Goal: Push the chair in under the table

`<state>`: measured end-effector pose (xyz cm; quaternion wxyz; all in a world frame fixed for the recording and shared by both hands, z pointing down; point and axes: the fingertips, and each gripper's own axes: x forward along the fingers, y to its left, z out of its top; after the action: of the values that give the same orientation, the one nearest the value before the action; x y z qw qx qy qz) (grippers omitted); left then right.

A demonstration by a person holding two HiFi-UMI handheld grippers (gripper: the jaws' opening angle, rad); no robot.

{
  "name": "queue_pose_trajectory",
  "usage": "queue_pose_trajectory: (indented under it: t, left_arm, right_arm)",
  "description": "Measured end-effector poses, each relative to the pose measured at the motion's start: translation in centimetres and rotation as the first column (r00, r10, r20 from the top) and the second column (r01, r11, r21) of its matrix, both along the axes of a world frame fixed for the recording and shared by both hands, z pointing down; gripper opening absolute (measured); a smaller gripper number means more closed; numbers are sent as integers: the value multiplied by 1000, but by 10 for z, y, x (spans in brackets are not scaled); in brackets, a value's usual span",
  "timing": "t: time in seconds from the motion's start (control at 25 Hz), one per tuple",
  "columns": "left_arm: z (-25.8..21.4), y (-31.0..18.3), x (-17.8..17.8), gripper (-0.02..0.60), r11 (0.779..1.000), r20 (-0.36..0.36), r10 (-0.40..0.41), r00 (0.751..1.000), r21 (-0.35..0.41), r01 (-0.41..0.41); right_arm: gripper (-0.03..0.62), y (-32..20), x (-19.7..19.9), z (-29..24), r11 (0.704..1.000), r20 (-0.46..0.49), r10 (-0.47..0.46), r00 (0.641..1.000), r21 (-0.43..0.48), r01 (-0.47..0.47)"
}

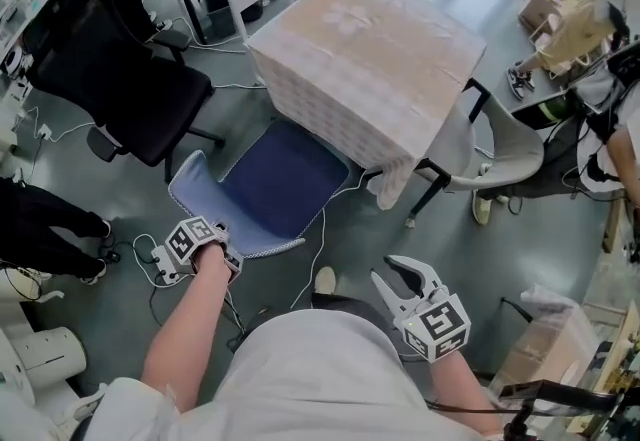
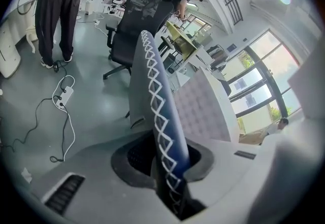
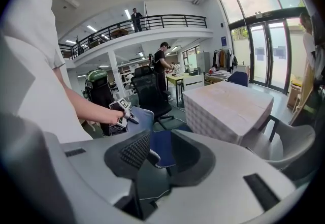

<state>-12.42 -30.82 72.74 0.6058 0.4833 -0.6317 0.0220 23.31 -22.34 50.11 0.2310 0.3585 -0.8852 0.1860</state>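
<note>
Where left claw (image 1: 228, 251) pinches, curved blue chair back (image 2: 155, 101), quilted square table (image 1: 370, 49).

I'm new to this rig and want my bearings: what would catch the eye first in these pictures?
A square, pale-draped table fills the upper middle of the head view, with a blue chair whose seat sits partly under its near side. The left gripper is clamped on the edge of the chair's back, while the right gripper hangs open and empty at lower right.

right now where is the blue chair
In the head view, left of centre: the blue chair sits partly under the table, its backrest in the left hand-held gripper.
</note>
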Motion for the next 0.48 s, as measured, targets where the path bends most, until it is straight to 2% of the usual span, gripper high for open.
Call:
queue_pose_trajectory:
  t: [0.24, 0.48]
  left_arm:
    - [-1, -44, 33, 83, 1000, -18, -10, 1000, 3, 10]
    - [-2, -84, 63, 83, 997, -59, -70, 996, 4, 71]
  right_arm:
    - [126, -13, 23, 5, 999, 7, 35, 999, -16, -35]
    - [126, -23, 42, 7, 997, 4, 71, 997, -32, -70]
